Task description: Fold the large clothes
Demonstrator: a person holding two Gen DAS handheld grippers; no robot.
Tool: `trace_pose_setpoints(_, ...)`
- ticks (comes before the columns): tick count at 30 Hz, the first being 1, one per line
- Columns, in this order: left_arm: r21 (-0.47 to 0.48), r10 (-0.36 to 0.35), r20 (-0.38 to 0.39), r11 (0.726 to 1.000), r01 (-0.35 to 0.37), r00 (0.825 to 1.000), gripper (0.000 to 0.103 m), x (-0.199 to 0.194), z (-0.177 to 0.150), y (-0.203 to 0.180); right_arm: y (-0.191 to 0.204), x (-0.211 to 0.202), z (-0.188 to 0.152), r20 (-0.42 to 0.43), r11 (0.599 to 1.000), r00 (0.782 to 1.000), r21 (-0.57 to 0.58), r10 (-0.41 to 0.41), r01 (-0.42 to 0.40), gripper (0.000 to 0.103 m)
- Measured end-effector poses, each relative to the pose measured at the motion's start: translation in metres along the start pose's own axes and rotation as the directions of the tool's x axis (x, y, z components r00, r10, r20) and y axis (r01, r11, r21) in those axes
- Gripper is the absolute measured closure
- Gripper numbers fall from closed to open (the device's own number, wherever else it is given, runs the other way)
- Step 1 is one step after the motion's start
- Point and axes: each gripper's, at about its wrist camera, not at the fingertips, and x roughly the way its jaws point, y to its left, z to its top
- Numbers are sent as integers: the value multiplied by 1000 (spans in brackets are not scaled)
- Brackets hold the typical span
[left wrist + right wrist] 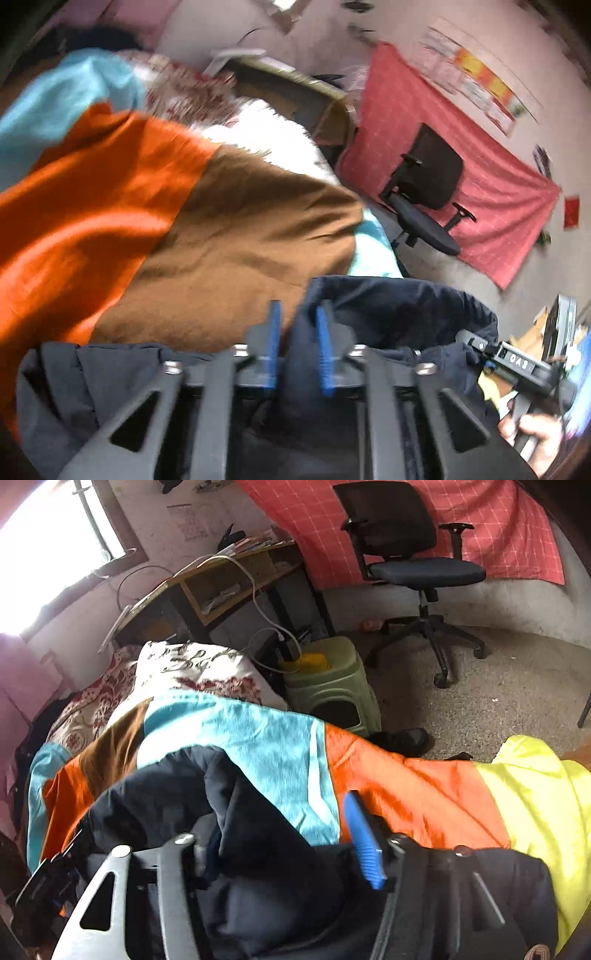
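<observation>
Left gripper point(298, 341) clamped on dark jacket point(388, 306). Right gripper point(280, 845) clamped on same jacket point(177, 797), one finger buried in fabric. Jacket over patchwork bedspread point(406, 794).

Dark navy jacket point(258, 834), bunched up on patchwork blanket point(258, 738).

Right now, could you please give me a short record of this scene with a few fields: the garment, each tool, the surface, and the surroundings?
garment: dark navy jacket, bunched, lifted over the bed
left tool: left tool, blue pads pinching a fold of the jacket
right tool: right tool, jacket fabric draped between its fingers; only one blue pad shows
surface: colour-block blanket in orange, brown, light blue and yellow
surroundings: office chair, wooden desk, green plastic stool, red checked cloth on the wall
</observation>
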Motion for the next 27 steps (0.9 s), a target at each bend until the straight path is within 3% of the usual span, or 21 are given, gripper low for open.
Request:
trace_pose_setpoints(3,80,-8,45,997,5,999,96,-26,-5,-17,6,-13,-8,5,998,1000,-60,13,-13,71)
trace_pose_setpoints(6,126,-31,72,992,22,997,97,-57,-17,-29,12,-34,-12,18,991,1000,-136,21,-19,78)
trace_pose_setpoints(13,204,-85,60,976,72,995,99,-120,-50,-46,18,-106,-46,63,965,996,-259,68,-50,86)
trace_pose_setpoints(15,238,-101,66,968,83,993,100,-143,-64,-53,22,-126,-63,76,952,994,-303,74,-48,92)
trace_pose_setpoints(22,267,-138,26,955,127,990,100,-218,-114,-58,47,-203,-146,150,869,985,-495,86,0,94)
trace_pose_setpoints(27,338,-97,-46,935,107,994,100,-226,-157,-68,58,-237,-199,171,819,983,-572,61,49,94)
